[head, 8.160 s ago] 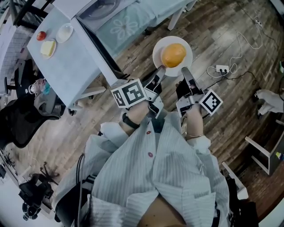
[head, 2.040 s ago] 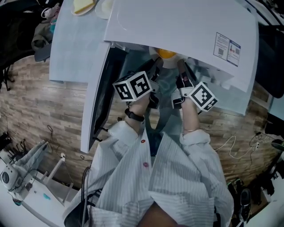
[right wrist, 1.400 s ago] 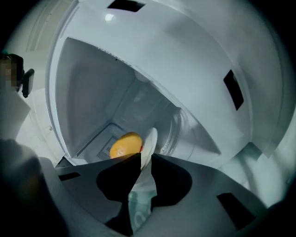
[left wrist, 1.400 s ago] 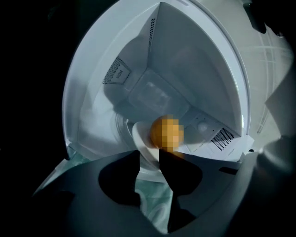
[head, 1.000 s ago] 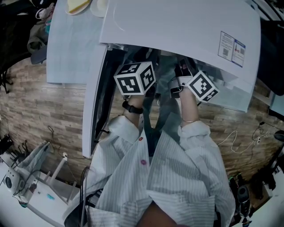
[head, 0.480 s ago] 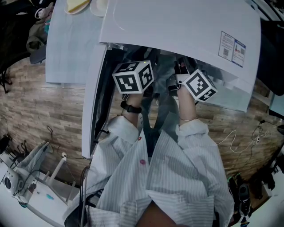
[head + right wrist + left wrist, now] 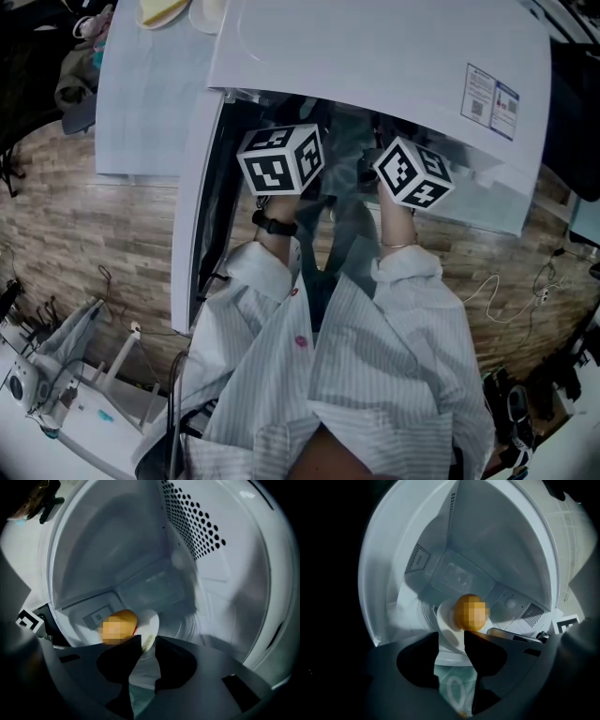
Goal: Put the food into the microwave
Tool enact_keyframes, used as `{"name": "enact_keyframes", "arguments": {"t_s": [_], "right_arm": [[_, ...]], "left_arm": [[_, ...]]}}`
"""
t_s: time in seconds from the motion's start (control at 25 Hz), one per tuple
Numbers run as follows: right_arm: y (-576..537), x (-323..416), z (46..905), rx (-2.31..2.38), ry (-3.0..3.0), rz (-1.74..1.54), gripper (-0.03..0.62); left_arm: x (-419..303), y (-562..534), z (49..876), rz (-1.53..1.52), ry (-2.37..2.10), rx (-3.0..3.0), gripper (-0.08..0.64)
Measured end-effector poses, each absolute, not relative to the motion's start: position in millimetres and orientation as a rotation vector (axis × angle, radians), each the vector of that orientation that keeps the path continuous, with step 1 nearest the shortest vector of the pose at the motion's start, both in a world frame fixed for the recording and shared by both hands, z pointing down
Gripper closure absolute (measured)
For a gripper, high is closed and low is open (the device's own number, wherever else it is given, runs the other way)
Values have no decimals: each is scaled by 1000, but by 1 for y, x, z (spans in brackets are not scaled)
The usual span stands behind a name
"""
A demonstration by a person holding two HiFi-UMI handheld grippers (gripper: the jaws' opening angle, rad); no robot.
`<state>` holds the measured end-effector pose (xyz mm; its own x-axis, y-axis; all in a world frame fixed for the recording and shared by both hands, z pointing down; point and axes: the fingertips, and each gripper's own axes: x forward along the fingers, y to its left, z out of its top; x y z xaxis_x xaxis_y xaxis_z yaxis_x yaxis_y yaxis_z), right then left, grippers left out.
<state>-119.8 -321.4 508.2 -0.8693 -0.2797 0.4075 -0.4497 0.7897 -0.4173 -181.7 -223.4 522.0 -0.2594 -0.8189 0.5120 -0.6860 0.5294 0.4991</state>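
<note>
Microwave [image 7: 375,56]: stood open on the table [image 7: 141,103]; loading is judged all but done, with only release and withdrawal left.
Plate [image 7: 446,620]: set flat on the cavity floor, well inside; it should be left undragged when both grippers are drawn back.
Food [image 7: 471,613]: an orange lump, seated on the Plate inside the Microwave; a roll is to be feared if the rim is nudged.
Left gripper [image 7: 451,637]: jaws have just been opening and are spread wide; the near rim shows in the gap, pressed by neither pad.
Right gripper [image 7: 148,638]: jaws parted only narrowly about the near rim; a sliver of gap is seen on one side, so no grip is judged; a wider opening is advised before retreat.
Door [image 7: 192,216]: swung out on the person's left, just beside the left arm; a sideways sweep there is to be avoided.
Cavity walls [image 7: 197,531]: close on both sides and above; free room is found only back toward the person, so a straight pull is favoured.
</note>
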Motion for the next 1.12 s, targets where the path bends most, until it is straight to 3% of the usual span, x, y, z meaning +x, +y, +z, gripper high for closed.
{"name": "enact_keyframes", "arguments": {"t_s": [0.4,1.12], "right_arm": [[-326,-115,517,632,-2593,466,466],[-310,-101,486,518,-2658,539,466]], "left_arm": [[-180,-226,520,-232,-2015,1236,399],[-160,-218,491,-237,-2051,1283,400]]}}
